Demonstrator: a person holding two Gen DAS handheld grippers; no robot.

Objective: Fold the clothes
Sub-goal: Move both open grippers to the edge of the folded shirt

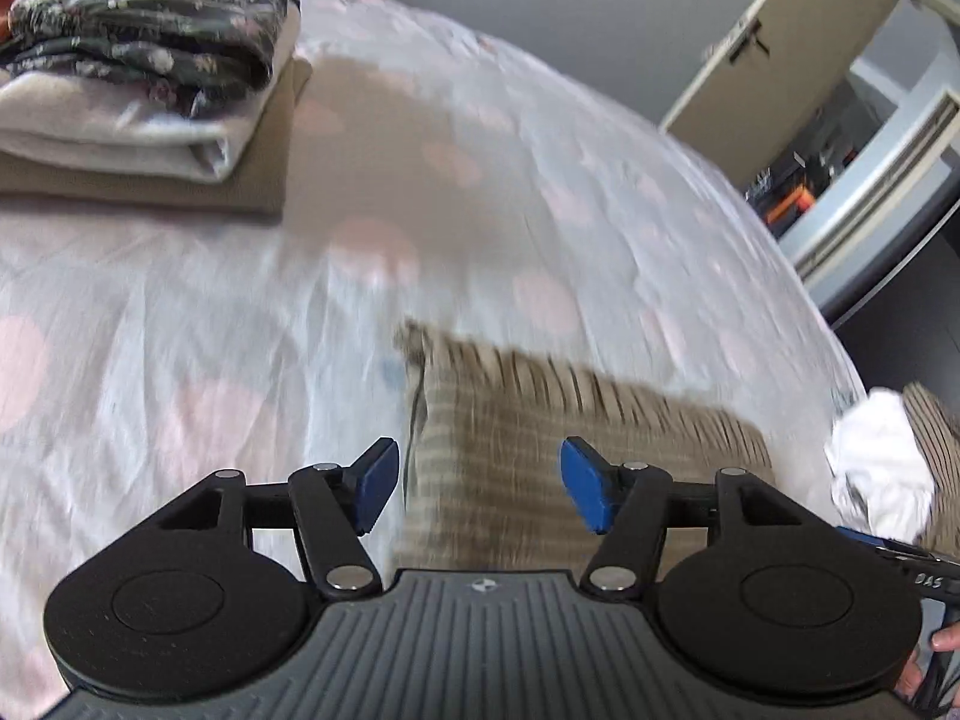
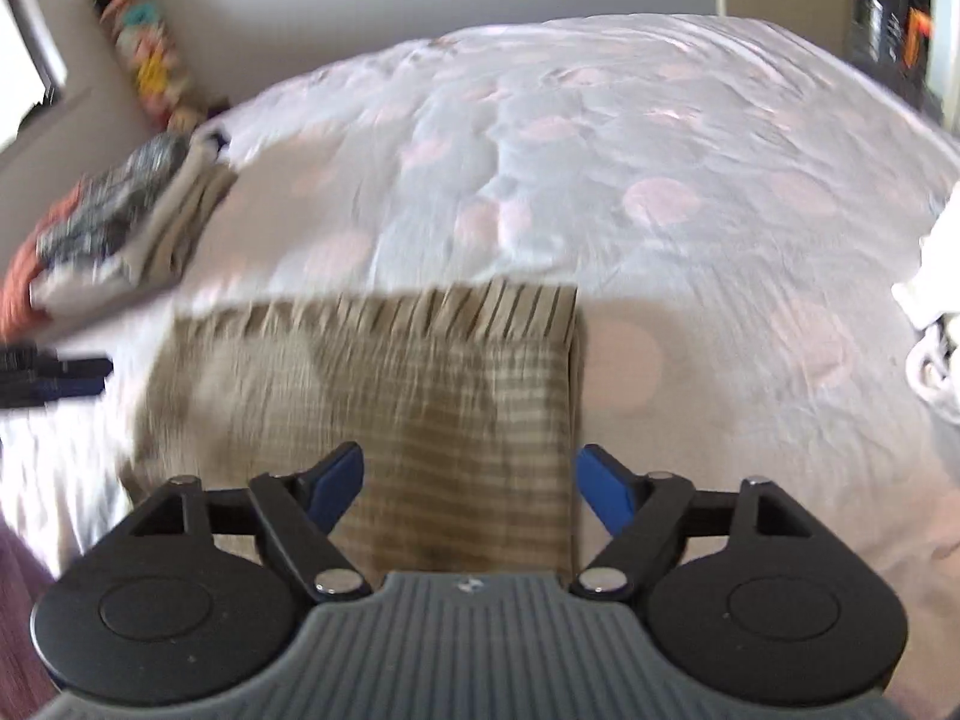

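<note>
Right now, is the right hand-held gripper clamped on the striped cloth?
No, the right hand-held gripper is open above the striped cloth.

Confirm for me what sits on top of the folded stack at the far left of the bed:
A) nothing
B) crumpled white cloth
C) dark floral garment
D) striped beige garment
C: the dark floral garment lies uppermost on the stack, above a white piece and a tan one.

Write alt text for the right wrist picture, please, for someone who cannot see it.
A folded striped cloth lies flat on a bed with a pale pink-spotted cover, just beyond the right gripper, whose blue-tipped jaws stand open and hold nothing. A stack of folded clothes sits at the far left, and the picture is blurred by motion.
</note>
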